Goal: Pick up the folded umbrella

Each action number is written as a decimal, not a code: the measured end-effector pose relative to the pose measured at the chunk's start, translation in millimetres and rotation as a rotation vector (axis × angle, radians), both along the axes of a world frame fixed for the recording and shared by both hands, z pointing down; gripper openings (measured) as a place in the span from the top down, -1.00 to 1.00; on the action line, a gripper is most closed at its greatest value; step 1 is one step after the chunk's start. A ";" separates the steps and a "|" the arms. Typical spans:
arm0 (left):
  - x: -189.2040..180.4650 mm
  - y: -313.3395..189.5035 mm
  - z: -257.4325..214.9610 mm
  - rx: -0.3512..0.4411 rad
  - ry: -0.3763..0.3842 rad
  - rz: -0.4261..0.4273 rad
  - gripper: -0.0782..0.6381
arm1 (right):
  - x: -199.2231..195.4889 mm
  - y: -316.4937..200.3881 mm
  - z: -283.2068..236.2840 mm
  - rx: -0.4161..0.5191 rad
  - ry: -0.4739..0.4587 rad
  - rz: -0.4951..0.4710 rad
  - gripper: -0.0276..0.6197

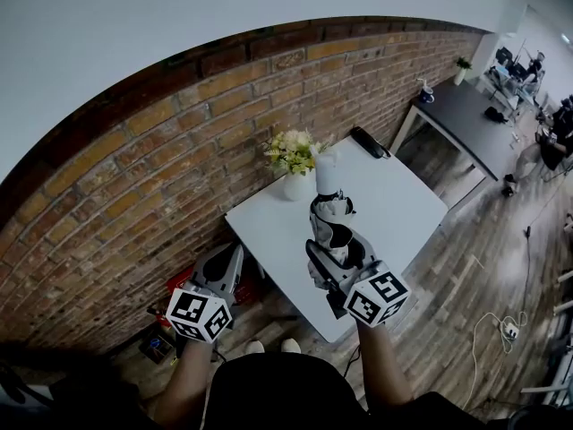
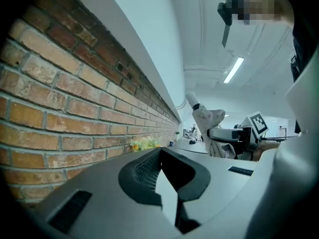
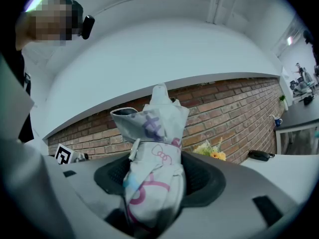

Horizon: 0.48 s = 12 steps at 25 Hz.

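Note:
The folded umbrella (image 1: 332, 222), white with pink and purple print, stands upright in my right gripper (image 1: 333, 245), above the white table (image 1: 403, 206). Its pale handle end points up. In the right gripper view the umbrella (image 3: 154, 168) fills the gap between the jaws, and both pads press on its sides. The left gripper view shows the umbrella (image 2: 206, 127) held off to the right. My left gripper (image 1: 230, 265) hangs lower left, beside the brick wall, and holds nothing. Its jaws (image 2: 167, 179) meet with no gap.
A white vase of yellow and white flowers (image 1: 294, 161) stands at the table's far edge, and a black object (image 1: 367, 141) lies by the far corner. A dark table (image 1: 466, 115) stands at the back right. A red box (image 1: 182, 285) sits under the white table, and cables (image 1: 507, 330) lie on the wood floor.

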<state>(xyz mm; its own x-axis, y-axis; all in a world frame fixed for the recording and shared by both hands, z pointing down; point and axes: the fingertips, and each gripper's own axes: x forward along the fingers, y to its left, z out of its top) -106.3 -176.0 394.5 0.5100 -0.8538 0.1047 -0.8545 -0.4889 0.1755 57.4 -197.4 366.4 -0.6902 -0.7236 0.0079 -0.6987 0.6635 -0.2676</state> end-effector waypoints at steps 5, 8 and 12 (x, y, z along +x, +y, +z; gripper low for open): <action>-10.8 0.4 -2.6 0.005 0.007 0.007 0.75 | -3.2 2.9 -0.8 -0.005 0.005 0.029 0.04; -14.2 1.0 -2.7 0.006 0.015 0.014 0.75 | -6.3 5.9 -1.0 -0.011 0.001 0.039 0.04; -16.8 2.4 -0.3 0.002 0.027 0.025 0.75 | -10.6 11.4 -1.3 -0.015 -0.003 0.051 0.04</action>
